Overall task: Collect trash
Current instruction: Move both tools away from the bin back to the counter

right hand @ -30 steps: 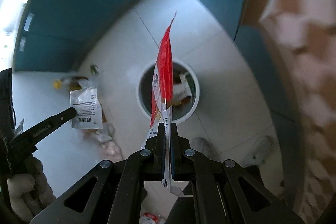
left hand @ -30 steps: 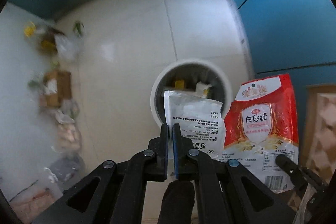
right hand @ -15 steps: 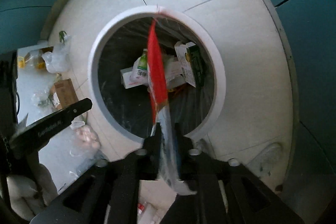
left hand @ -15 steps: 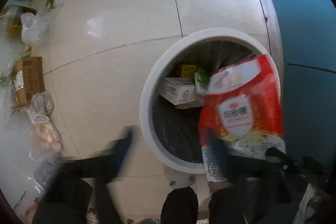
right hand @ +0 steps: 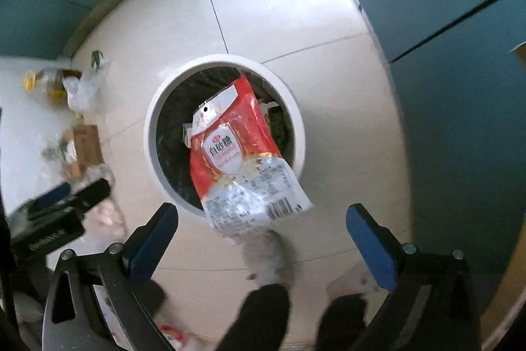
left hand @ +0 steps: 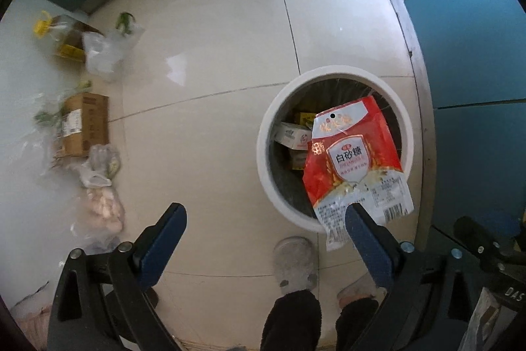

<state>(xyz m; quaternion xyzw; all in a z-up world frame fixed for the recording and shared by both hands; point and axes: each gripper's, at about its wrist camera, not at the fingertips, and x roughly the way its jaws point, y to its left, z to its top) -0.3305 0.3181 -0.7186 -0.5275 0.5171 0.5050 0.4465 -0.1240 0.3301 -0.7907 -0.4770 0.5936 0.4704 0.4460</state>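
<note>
A red and white sugar bag (left hand: pixel 356 166) hangs free in the air over the round white trash bin (left hand: pixel 264 153); nothing holds it. The same bag (right hand: pixel 240 157) shows over the bin (right hand: pixel 149 137) in the right wrist view. My left gripper (left hand: pixel 264 234) is open and empty, above the floor left of the bin. My right gripper (right hand: pixel 261 232) is open and empty, just behind the falling bag. Boxes and cartons (left hand: pixel 291 137) lie inside the bin.
Trash lies along the left: a cardboard box (left hand: pixel 83 124), clear plastic bags (left hand: pixel 100 55), an oil bottle (left hand: pixel 57 33), a bag of pale lumps (left hand: pixel 102 203). The person's slippered feet (left hand: pixel 294 262) stand before the bin. Blue walls close the back and right.
Both grippers opened. The white packet left the left gripper and is out of sight. The right gripper let go of the red sugar bag, which now falls toward the bin.
</note>
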